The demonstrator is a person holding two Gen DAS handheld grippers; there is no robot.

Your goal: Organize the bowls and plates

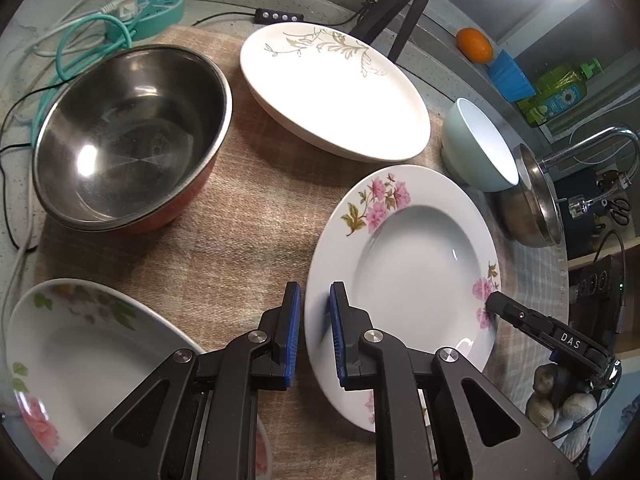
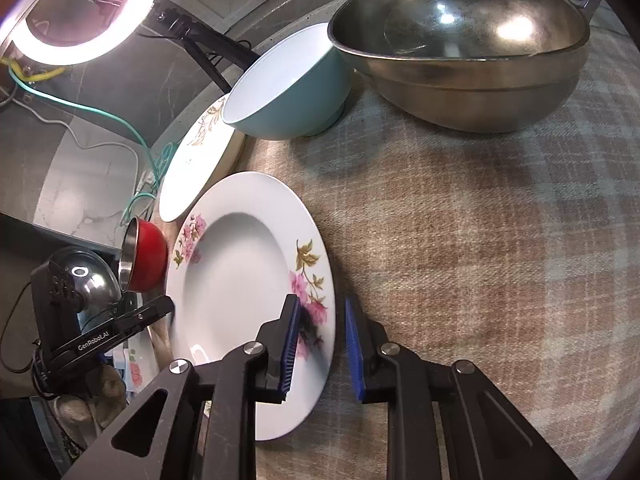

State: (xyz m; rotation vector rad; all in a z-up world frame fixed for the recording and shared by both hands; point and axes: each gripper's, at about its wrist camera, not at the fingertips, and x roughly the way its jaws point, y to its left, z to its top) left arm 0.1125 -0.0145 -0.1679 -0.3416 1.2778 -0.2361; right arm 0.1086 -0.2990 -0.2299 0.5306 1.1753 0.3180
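Observation:
A deep white plate with pink flowers (image 1: 408,272) lies on the checked cloth; it also shows in the right wrist view (image 2: 240,284). My left gripper (image 1: 316,320) straddles its left rim, jaws a little apart, not clamped. My right gripper (image 2: 322,340) straddles the opposite rim, jaws open; it appears in the left wrist view (image 1: 496,306). A second floral plate (image 1: 92,356) lies at lower left. A gold-leaf plate (image 1: 336,92), a red-sided steel bowl (image 1: 128,136), a light blue bowl (image 1: 480,148) and a large steel bowl (image 2: 464,44) stand around.
The checked cloth (image 1: 248,224) covers the counter. A ring light tripod (image 1: 404,4), cables and a teal power strip (image 1: 160,12) lie behind. An orange (image 1: 474,44), a soap bottle (image 1: 560,92) and a faucet (image 1: 600,148) are at right.

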